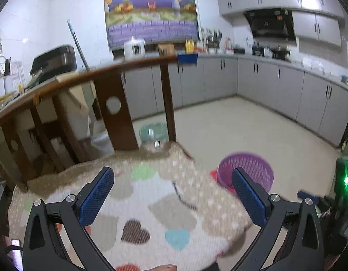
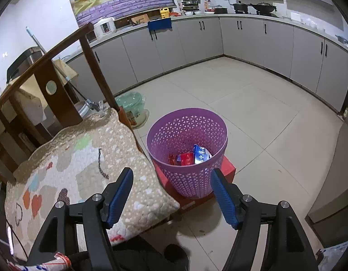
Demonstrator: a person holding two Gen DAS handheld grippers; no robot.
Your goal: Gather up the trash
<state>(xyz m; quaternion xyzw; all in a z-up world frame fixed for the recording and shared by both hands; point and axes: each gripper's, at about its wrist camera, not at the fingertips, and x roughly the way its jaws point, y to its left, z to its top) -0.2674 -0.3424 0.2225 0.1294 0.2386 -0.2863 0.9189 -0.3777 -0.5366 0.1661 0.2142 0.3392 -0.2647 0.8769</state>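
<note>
The purple basket [image 2: 187, 155] stood open-topped on bare floor [image 2: 253, 113]; the cushioned chair [image 2: 83, 158] crowded its left side, touching nothing.

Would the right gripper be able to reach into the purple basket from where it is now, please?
Probably yes: the right gripper is open and empty, the purple basket stands just ahead with its mouth uncovered, and nothing lies between them; the cushioned chair sits off to the left.

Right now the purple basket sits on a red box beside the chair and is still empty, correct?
Not empty. The right wrist view shows red and blue packets lying inside the purple basket. The rest holds: it stands on the red box beside the chair.
</note>
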